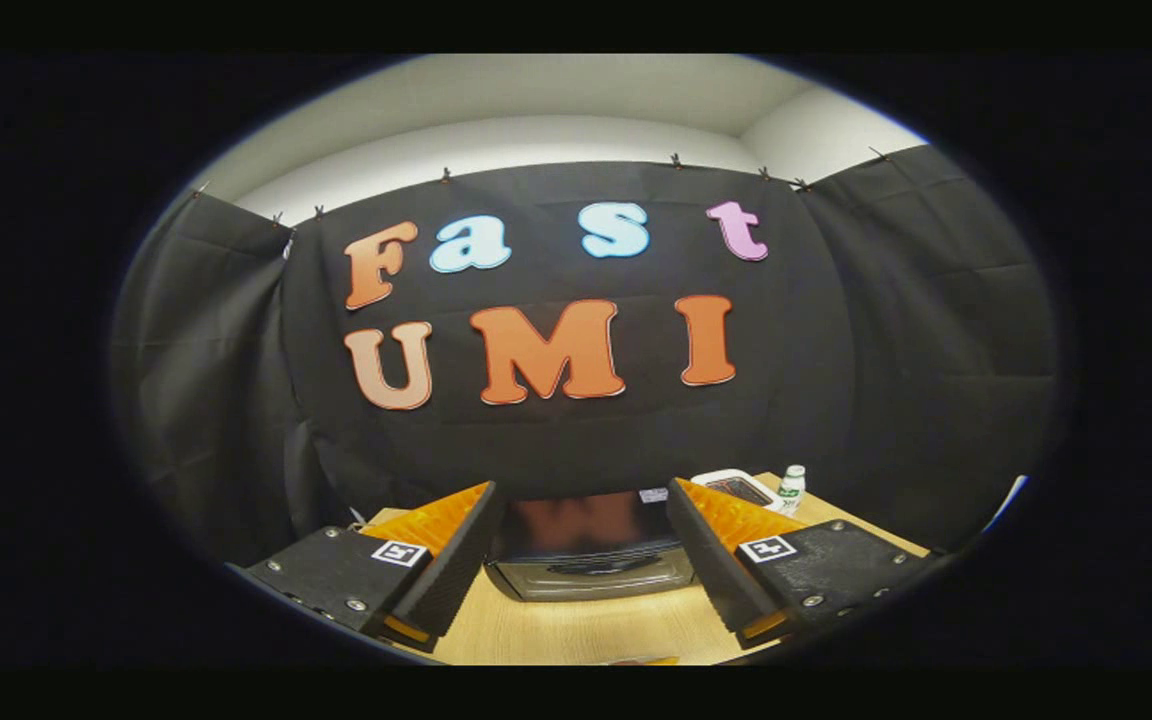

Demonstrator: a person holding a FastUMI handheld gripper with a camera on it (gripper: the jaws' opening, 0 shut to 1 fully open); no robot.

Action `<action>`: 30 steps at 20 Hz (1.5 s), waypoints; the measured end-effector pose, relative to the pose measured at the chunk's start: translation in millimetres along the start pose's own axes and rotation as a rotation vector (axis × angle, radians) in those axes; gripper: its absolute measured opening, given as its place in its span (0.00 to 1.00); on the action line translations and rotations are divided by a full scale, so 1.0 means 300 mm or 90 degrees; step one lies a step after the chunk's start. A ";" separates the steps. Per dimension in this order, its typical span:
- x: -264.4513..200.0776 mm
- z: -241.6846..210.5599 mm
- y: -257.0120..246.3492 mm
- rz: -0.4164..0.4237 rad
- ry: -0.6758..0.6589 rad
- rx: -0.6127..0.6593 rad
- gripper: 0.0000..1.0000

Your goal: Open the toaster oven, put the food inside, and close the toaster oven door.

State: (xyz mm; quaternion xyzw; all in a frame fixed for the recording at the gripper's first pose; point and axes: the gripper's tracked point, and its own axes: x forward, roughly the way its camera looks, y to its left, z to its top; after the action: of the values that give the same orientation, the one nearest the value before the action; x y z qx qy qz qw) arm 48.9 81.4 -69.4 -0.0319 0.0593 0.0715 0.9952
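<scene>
The black cloth wall (576,440) of the booth is hanging behind everything, pinned along its top edge with small clips, and a pale room wall and ceiling are showing above it. Below the cloth, a light wooden surface (586,625) is stretching toward the camera, bare in the patch nearest the tongs.

The toaster oven (591,550) is sitting on that surface, straight ahead and framed in the gap between the two fingers, a little beyond their tips. Its flat dark top is catching a reddish reflection, and its silvery front is facing the camera with a dark slot across it. From this height I cannot tell for sure how the door is standing, though the front is looking flush.

The tongs (586,495) are standing spread wide with nothing between the fingers, touching neither the oven nor the surface. Each finger is carrying a small square marker on its upper face.

Beyond the right-hand finger, a white tray-like item (736,487) with a dark inside is lying on the surface; its contents are too small to make out. Just beside it, a small white bottle (791,490) with a green label is standing upright near the surface's far edge.
</scene>
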 end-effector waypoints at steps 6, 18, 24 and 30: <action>0.119 -0.164 0.036 0.024 0.031 -0.014 0.97; 0.507 -0.661 -0.037 0.008 0.194 -0.067 0.98; 0.507 -0.741 -0.069 -0.003 0.230 -0.055 0.98; 0.496 -0.743 -0.069 -0.001 0.240 -0.049 0.99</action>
State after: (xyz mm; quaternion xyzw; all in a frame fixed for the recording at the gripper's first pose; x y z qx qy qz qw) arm 173.0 65.5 -307.3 -0.0831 0.2416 0.0657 0.9646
